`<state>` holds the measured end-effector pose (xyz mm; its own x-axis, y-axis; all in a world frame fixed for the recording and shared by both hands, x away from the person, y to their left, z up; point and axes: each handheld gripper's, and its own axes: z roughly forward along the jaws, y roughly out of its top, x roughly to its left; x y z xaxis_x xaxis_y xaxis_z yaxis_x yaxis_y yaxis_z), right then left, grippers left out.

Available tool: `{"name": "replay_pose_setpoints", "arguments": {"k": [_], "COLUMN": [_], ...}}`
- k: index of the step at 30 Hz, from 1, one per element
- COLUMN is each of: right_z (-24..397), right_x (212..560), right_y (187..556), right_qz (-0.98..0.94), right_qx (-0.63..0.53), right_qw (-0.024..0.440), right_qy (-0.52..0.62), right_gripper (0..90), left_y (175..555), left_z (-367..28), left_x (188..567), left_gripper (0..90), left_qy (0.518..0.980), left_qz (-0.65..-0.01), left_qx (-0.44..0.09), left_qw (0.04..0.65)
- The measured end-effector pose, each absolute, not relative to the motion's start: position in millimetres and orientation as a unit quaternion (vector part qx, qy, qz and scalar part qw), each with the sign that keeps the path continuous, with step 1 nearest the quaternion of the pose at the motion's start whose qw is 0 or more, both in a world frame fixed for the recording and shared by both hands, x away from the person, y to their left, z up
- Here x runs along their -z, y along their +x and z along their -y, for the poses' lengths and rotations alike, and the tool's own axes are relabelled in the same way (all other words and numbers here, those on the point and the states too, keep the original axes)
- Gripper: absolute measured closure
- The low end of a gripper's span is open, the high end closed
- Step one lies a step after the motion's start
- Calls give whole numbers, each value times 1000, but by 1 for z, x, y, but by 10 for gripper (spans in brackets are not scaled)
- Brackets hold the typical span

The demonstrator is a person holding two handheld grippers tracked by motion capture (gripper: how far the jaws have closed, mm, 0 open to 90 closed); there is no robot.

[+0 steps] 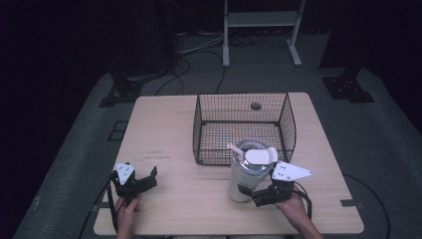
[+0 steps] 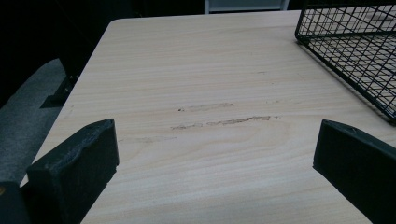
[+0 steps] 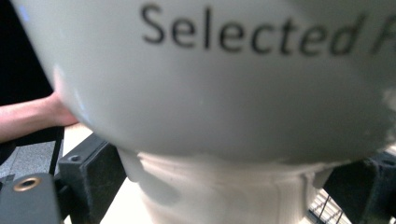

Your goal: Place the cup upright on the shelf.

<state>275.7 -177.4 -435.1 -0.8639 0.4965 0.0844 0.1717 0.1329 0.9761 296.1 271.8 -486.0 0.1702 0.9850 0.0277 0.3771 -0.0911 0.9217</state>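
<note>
A white tumbler (image 1: pixel 244 180) with a clear lid and a straw stands upright on the wooden table (image 1: pixel 164 124), just in front of the wire basket. My right gripper (image 1: pixel 252 194) is shut on its narrow lower part from the near right side. In the right gripper view the tumbler (image 3: pixel 210 93) is very close, with black lettering on its wall and a black jaw on each side of its base. My left gripper (image 1: pixel 135 178) rests open near the table's front left, and in its own view the left gripper (image 2: pixel 215 154) has bare wood between its wide-apart jaws.
A black wire basket (image 1: pixel 244 94) sits at the middle back of the table, and its corner (image 2: pixel 355 46) shows at upper right in the left gripper view. A forearm (image 3: pixel 28 116) appears beyond the tumbler. Cables and a stand's legs lie on the floor behind.
</note>
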Motion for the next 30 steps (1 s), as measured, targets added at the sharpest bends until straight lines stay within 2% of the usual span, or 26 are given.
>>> {"name": "replay_pose_setpoints", "arguments": {"k": [11,30], "right_z": [172,157], "right_x": [403,353], "right_y": [288,332], "right_qz": [-745,-748], "right_qx": [-619,-618], "right_qw": [143,155], "right_qy": [204,186], "right_gripper": [86,86], "left_y": [296,296], "left_z": [-272,-272], "left_x": [486,486], "left_gripper": [0,0], "left_qy": [643,640], "left_qz": [-531,-531], "left_qx": [-365,-365], "left_qw": [415,418]}}
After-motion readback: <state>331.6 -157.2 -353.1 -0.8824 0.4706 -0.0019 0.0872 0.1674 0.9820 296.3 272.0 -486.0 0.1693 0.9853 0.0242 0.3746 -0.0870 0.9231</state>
